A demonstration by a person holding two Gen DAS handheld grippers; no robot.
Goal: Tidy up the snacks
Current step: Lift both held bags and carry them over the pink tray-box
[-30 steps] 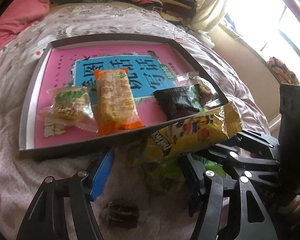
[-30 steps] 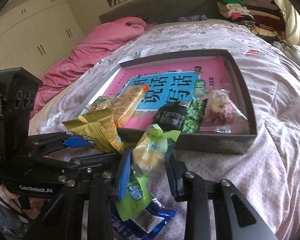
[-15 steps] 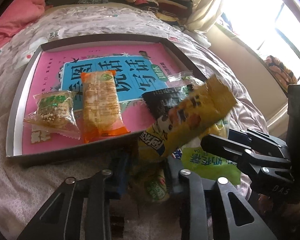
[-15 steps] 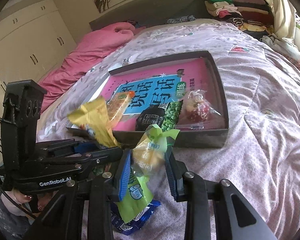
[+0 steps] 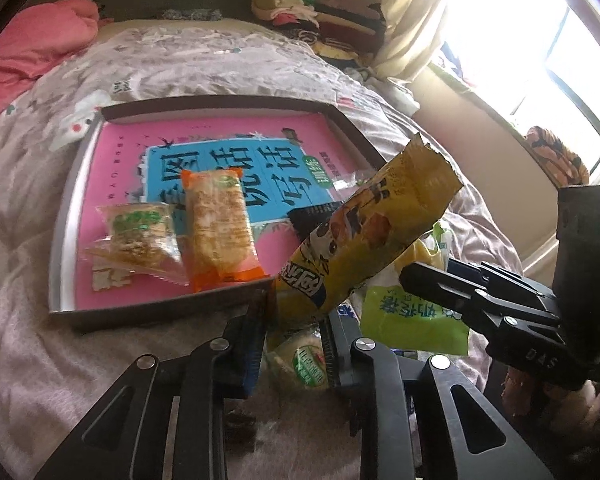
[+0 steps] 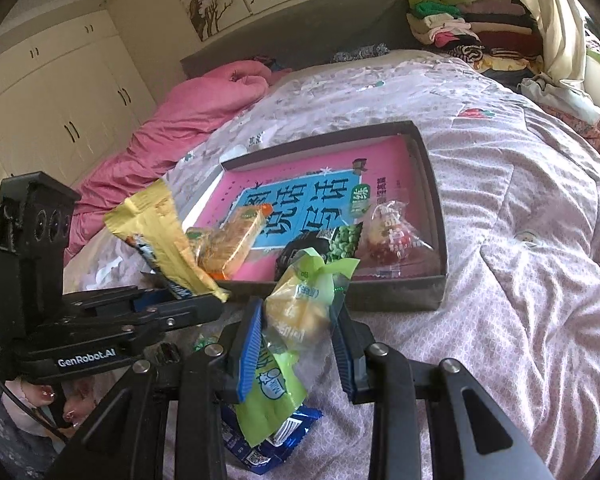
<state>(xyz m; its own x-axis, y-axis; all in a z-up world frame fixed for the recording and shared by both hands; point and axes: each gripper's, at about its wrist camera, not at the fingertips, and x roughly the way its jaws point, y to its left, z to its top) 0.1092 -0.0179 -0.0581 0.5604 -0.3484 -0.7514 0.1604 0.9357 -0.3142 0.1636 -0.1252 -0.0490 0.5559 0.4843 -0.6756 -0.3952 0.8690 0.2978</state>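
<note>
Left gripper [image 5: 296,320] clamped on the lower end of a yellow packet [image 5: 370,232], tilted up and right over the near edge of the tray [image 5: 60,240]. Right gripper [image 6: 298,324] pinched on a green-and-clear bag [image 6: 300,312] holding something pale yellow, just short of the tray's near wall. Both lifted clear of the bedspread [image 6: 520,260].

Shown only from the left wrist: a clear packet with a green label [image 5: 138,236] near the tray's near-left corner, touching an orange-ended packet [image 5: 220,228] beside it; a round green-labelled snack [image 5: 300,360] under the closed jaws; a small dark sweet [image 5: 240,426] on the bedspread below that; a bright window [image 5: 540,60] at right. Red packet hidden here behind the yellow one.

Shown only from the right wrist: a red-and-clear packet [image 6: 392,236] by the tray's near-right corner, next to a black-and-green packet [image 6: 328,246]; a blue wrapper [image 6: 276,444] on the bedspread beneath the held bag; fingers [image 6: 40,394] of the hand under the left tool; white cupboards [image 6: 60,92] and a dark headboard [image 6: 300,36].

Seen from both: the pink book cover [image 5: 220,148] lining the tray, a pink quilt [image 6: 180,128] at the far left of the bed, folded clothes [image 6: 460,20] at the far right.
</note>
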